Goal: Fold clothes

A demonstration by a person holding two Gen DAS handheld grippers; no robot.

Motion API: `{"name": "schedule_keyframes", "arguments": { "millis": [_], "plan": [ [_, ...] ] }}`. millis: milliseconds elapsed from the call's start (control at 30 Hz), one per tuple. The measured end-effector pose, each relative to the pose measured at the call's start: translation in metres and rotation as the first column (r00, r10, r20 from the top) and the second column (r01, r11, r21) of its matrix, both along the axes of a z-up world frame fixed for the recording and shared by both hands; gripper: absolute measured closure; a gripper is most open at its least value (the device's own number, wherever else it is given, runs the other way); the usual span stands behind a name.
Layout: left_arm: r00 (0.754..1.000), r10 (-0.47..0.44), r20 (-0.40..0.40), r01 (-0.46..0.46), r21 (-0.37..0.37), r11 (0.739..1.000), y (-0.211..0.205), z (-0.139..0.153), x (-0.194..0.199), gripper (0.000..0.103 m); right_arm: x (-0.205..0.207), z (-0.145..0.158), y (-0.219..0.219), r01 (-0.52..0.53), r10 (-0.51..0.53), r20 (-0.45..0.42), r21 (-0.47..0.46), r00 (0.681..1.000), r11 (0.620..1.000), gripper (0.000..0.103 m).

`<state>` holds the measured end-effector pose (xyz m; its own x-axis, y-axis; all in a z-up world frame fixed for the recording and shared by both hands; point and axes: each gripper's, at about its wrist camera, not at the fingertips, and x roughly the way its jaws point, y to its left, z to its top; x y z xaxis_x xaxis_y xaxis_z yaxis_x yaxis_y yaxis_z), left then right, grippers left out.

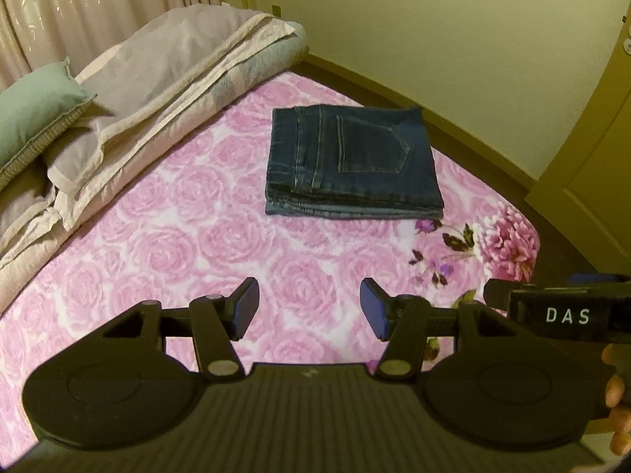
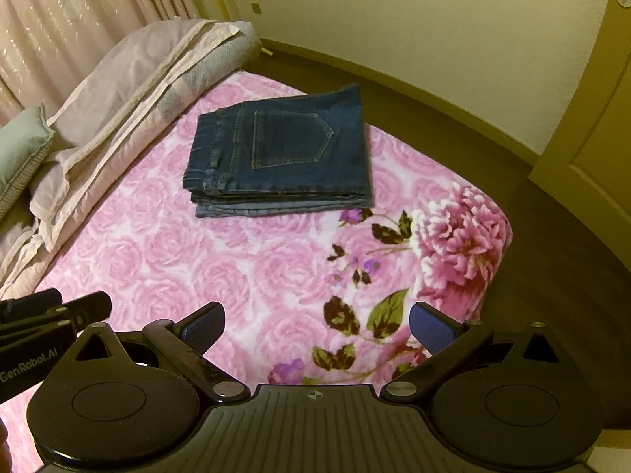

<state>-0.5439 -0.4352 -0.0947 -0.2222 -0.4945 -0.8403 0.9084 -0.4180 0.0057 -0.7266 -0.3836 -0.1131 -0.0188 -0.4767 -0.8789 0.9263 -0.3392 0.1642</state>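
Observation:
A pair of dark blue jeans (image 1: 353, 161) lies folded into a flat rectangle on the pink rose-patterned bedspread (image 1: 189, 236), back pocket facing up. In the right wrist view the same jeans (image 2: 282, 155) sit near the far side of the bed. My left gripper (image 1: 309, 309) hangs open above the bedspread, well short of the jeans, with nothing between its blue pads. My right gripper (image 2: 317, 329) is open too, wider, over the flowered corner of the spread and empty. Each gripper shows at the edge of the other's view.
A stack of folded beige and grey bedding (image 1: 157, 90) and a green pillow (image 1: 31, 118) fill the bed's left side. The bed's corner (image 2: 493, 244) drops to a dark floor at right. A wall and a door (image 1: 591, 157) stand beyond.

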Motion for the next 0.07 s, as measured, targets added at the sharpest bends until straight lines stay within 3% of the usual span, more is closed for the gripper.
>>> {"name": "schedule_keyframes", "arguments": {
  "millis": [67],
  "plan": [
    [1.0,0.006,0.0,-0.006,-0.003,1.0,-0.0018,0.0005,-0.002,0.05,-0.0013,0.0003,-0.0018,-0.004,0.004,-0.003,-0.003,1.0,1.0,0.001]
  ]
}}
